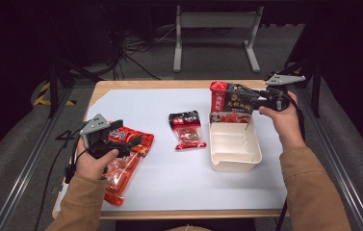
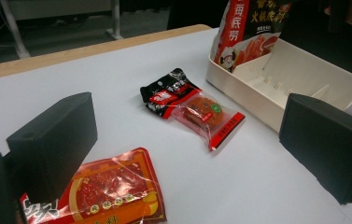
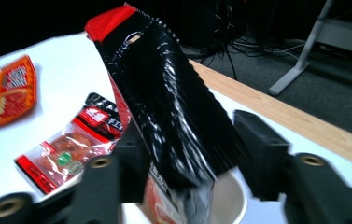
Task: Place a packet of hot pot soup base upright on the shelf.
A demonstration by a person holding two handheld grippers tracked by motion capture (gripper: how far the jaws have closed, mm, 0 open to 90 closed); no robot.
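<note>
A tall black-and-red pouch [image 1: 229, 101] stands upright in the far end of a white tray [image 1: 237, 166]. My right gripper [image 1: 239, 96] reaches in from the right at the pouch's upper part. In the right gripper view the pouch [image 3: 164, 93] is between the jaws of the right gripper [image 3: 192, 140]; a gap shows beside the right jaw, so the pads are not pressing. At the table's left, my left gripper [image 1: 138, 142] hovers open over a flat orange-red packet [image 1: 121, 168]. In the left gripper view the left gripper [image 2: 187, 126] has its jaws wide apart, with nothing between them.
A small red-and-black snack packet [image 1: 187, 130] lies mid-table between the orange packet and the tray. A white sheet [image 1: 169, 187] covers the wooden table. Beyond the far edge stand a grey table frame [image 1: 215, 29] and dark tripod legs [image 1: 54, 91].
</note>
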